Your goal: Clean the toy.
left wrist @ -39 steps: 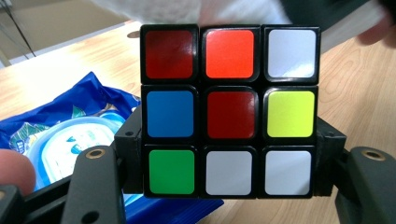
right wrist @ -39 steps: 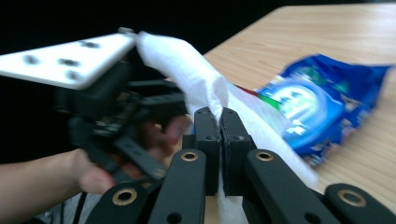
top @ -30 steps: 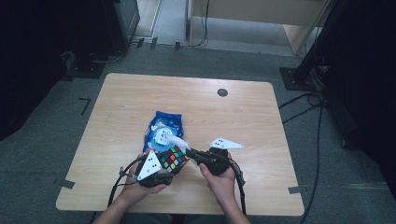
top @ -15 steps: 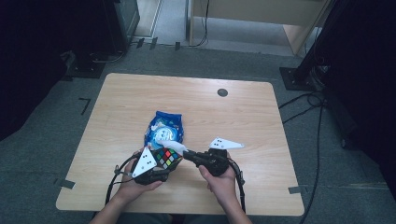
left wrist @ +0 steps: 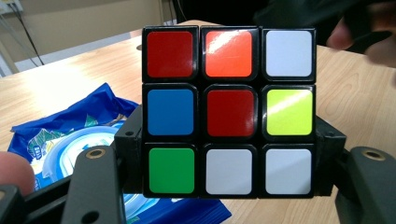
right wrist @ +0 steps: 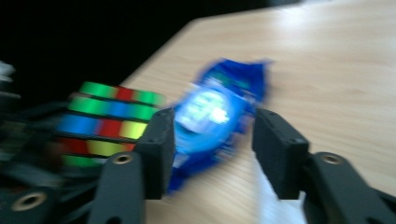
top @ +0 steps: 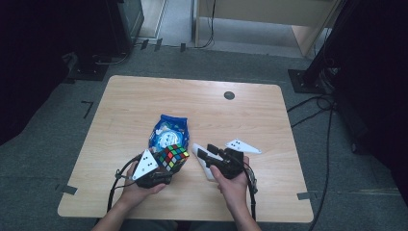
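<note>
L jaws: I had the left gripper (top: 161,168) clamped on the puzzle cube (left wrist: 229,109), held above the table (top: 144,96).
R jaws: my right gripper (top: 206,153) had just been opening, nothing between them, beside the cube.
Beyond: blue snack bag (top: 169,131) lay flat behind the cube; white paper (top: 203,159) under R jaws.

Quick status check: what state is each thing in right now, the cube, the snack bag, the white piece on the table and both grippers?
Puzzle cube: scrambled, clamped off the table.
Left gripper: shut on the puzzle cube.
Right gripper: jaws just opened, nothing between them.
Blue snack bag: lying flat on the table, looks sealed.
White piece: flat on the table under the right gripper; what it is I cannot tell.
</note>
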Available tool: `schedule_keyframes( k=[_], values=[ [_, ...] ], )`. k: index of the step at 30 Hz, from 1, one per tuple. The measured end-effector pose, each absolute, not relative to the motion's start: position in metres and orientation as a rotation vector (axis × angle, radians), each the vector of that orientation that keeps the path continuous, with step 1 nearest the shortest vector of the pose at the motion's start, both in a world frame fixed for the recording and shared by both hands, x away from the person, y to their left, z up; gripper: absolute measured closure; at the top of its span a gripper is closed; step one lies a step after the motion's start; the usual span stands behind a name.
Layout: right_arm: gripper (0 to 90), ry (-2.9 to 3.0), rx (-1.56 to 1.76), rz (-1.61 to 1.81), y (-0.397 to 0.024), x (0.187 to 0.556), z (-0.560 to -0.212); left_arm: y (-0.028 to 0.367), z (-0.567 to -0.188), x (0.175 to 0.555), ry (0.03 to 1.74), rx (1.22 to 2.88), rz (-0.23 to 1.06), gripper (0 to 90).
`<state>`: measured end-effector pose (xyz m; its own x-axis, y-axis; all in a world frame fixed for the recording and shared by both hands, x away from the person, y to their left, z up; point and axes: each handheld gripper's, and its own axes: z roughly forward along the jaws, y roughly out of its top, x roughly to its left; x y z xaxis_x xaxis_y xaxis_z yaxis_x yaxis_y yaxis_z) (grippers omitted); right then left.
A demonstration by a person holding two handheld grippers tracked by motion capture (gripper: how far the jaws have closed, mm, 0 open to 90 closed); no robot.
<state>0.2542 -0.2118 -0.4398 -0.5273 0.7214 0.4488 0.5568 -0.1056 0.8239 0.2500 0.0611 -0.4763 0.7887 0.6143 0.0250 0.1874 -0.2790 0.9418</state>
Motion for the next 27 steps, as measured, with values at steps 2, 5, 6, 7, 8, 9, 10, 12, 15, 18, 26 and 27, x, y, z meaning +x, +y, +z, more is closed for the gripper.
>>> schedule_keyframes(
  k=[2, 5, 6, 7, 8, 9, 10, 12, 15, 18, 26, 27],
  values=[
    [36.5, 1.997, 1.424, 1.755, -0.203, 0.248, -0.432, 0.061, -0.476, 0.249, 0.616, 1.837, 0.467, 33.8],
    [24.6, 2.044, 1.46, 1.801, -0.184, 0.243, -0.432, 0.059, -0.476, 0.248, 0.617, 1.83, 0.47, 33.8],
    [24.6, 2.044, 1.46, 1.801, -0.184, 0.243, -0.432, 0.057, -0.476, 0.247, 0.615, 1.831, 0.477, 33.8],
    [22.5, 2.057, 1.481, 1.79, -0.179, 0.242, -0.434, 0.056, -0.476, 0.246, 0.614, 1.832, 0.486, 33.8],
    [21.8, 2.063, 1.494, 1.775, -0.175, 0.242, -0.436, 0.054, -0.476, 0.245, 0.611, 1.831, 0.492, 33.8],
    [21.8, 2.064, 1.505, 1.772, -0.172, 0.242, -0.438, 0.052, -0.476, 0.244, 0.606, 1.832, 0.497, 33.8],
    [22.6, 2.076, 1.516, 1.773, -0.168, 0.242, -0.441, 0.05, -0.476, 0.242, 0.602, 1.833, 0.504, 33.8],
    [25.8, 2.093, 1.553, 1.776, -0.162, 0.242, -0.445, 0.046, -0.476, 0.239, 0.586, 1.834, 0.515, 33.8],
    [33.2, 2.101, 1.609, 1.751, -0.157, 0.243, -0.451, 0.043, -0.476, 0.236, 0.569, 1.832, 0.514, 33.8],
    [34.2, 2.116, 1.634, 1.781, -0.16, 0.245, -0.453, 0.043, -0.477, 0.238, 0.57, 1.838, 0.486, 33.7],
    [34.2, 2.079, 1.629, 1.758, -0.183, 0.25, -0.441, 0.047, -0.484, 0.243, 0.538, 1.914, 0.47, 29.4],
    [34.2, 2.079, 1.621, 1.762, -0.187, 0.25, -0.439, 0.049, -0.485, 0.246, 0.549, 1.912, 0.48, 29.5]
  ],
)
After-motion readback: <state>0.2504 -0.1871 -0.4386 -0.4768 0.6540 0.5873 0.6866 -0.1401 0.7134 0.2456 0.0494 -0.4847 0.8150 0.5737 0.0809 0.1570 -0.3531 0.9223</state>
